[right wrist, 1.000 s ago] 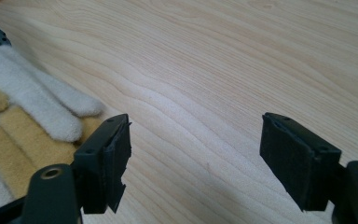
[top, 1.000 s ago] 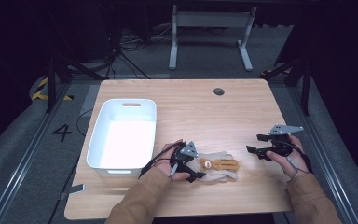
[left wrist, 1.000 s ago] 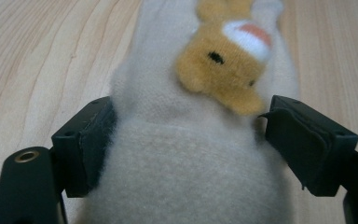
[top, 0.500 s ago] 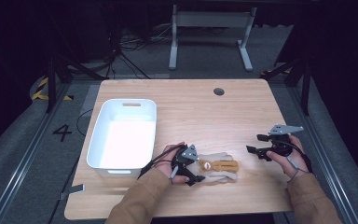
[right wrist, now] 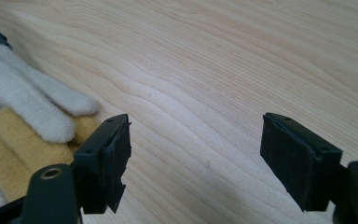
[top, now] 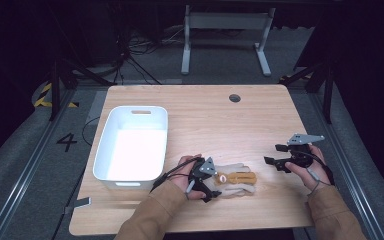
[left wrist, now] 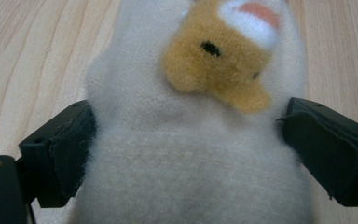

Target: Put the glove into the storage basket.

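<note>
A fluffy cream glove [top: 237,179] with tan fingers and a tan bear face [left wrist: 214,65] lies flat on the wooden table [top: 220,125], fingers pointing right. My left gripper [top: 214,184] sits at its cuff. Its jaws have just been opening and now stand open, one on each side of the cuff [left wrist: 168,154], with the pads at the fur's edge and not squeezing it. My right gripper [top: 274,155] hovers open over bare wood to the right of the glove's fingertips [right wrist: 23,121], nothing between its pads [right wrist: 112,158].
A white plastic bin [top: 105,150] stands empty on the table's left half, just left of my left hand. A round cable hole [top: 235,98] lies near the far edge. Dark floor and a desk frame lie beyond the table.
</note>
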A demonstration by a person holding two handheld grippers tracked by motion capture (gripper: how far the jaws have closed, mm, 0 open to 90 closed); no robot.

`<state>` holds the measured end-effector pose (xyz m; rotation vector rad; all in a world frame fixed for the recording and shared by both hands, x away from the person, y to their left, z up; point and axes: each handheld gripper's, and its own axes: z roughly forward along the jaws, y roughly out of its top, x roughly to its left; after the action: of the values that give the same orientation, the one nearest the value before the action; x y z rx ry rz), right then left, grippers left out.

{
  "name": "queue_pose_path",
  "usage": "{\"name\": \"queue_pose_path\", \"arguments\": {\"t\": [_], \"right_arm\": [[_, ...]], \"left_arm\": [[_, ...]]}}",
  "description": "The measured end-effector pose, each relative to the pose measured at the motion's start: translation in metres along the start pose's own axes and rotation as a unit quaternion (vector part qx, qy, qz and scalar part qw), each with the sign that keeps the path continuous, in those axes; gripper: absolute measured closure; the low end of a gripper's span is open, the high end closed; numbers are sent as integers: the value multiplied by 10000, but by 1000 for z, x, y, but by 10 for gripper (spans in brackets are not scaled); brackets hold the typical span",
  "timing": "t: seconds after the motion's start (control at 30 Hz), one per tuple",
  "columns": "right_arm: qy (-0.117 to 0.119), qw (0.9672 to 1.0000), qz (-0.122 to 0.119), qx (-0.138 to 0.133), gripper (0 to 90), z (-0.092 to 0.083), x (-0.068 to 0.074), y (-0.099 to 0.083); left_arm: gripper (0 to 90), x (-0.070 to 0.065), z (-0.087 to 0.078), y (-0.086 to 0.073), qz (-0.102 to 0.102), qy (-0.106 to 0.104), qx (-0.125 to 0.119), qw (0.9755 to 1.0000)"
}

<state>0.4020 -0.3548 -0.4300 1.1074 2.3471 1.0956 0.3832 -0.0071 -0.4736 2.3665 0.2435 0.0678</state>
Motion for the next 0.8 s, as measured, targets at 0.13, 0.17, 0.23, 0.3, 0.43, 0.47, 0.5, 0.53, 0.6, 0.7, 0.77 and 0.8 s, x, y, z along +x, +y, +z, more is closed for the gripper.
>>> {"name": "queue_pose_path", "arguments": {"t": [0.13,0.17,0.23,0.3,0.43,0.47,0.5,0.53,0.6,0.7,0.77,0.8], "right_arm": [[-4,10000,-11,18,249,1,1,0],[-8,10000,-9,16,249,1,1,0],[6,10000,-17,7,249,1,2,1],[-3,10000,-20,8,250,1,2,1],[-21,10000,-27,46,250,2,1,0],[-21,10000,-27,46,250,2,1,0],[-27,10000,-35,54,250,2,1,0],[-28,10000,-35,51,251,2,1,0],[-18,10000,-33,46,253,2,1,0],[-28,10000,-32,44,253,2,1,0],[-34,10000,-40,40,253,2,1,0],[-34,10000,-40,40,253,2,1,0]], "left_arm": [[28,-1,4,4,-50,75,57,9999],[19,-2,5,5,-104,96,52,9999],[10,-2,7,6,-132,116,62,9998],[8,-2,7,7,-141,155,70,9998],[27,-4,8,8,-326,278,39,9991],[42,-4,8,8,-326,278,39,9991],[73,-5,7,9,-377,352,-4,9987],[125,-4,6,10,-403,362,-27,9985],[209,-5,6,11,-466,412,-40,9981],[405,-6,5,16,-685,580,-6,9960],[513,-7,4,18,-806,629,2,9948],[549,-7,4,18,-806,629,2,9948]]}}
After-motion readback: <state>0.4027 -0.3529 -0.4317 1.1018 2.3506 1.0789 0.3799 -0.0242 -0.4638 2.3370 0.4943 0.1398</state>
